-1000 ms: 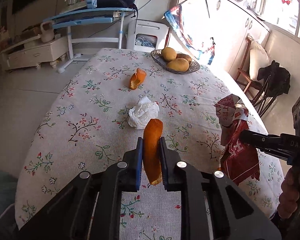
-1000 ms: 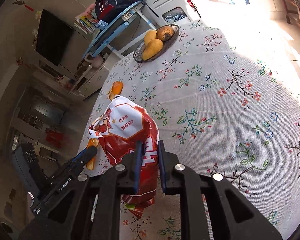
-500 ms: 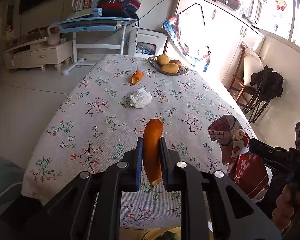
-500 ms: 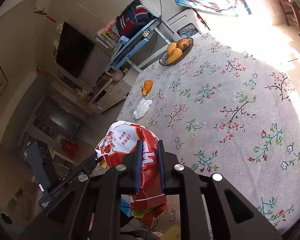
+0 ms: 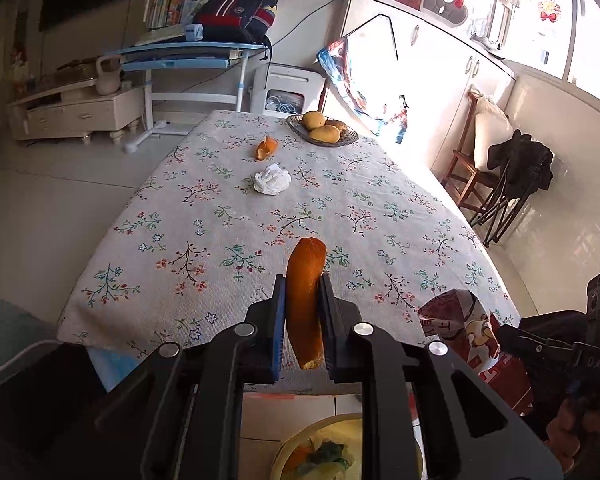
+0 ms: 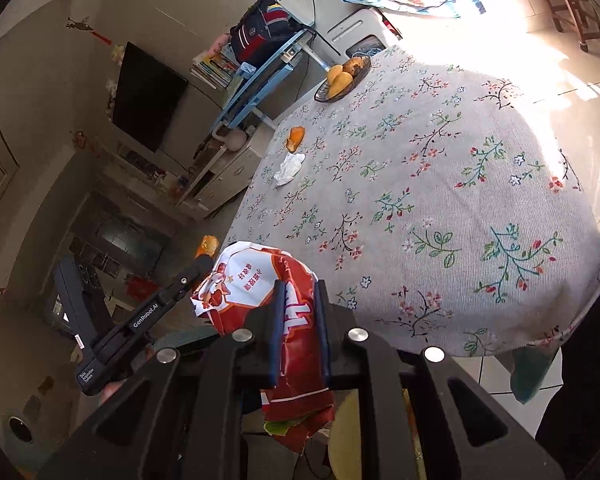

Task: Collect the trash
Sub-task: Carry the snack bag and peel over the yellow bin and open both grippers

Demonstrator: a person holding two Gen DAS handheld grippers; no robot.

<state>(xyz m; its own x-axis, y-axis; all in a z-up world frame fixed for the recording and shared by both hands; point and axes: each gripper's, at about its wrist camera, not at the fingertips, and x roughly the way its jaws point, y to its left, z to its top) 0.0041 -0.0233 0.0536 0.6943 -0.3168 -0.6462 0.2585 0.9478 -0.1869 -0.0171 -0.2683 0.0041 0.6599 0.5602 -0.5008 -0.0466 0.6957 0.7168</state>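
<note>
The long curved peel (image 5: 305,304) is orange. The crinkly snack bag (image 6: 268,300) is red and white. The table cloth (image 5: 220,232) is grey with little red, blue and green flowers. The crumpled paper tissue (image 5: 272,179) is white. The round bin (image 5: 340,432) below is pale yellow.

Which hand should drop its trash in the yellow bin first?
Probably the left gripper: its orange peel hangs almost straight above the yellow bin. The right gripper holds the snack bag beside the bin.
</note>
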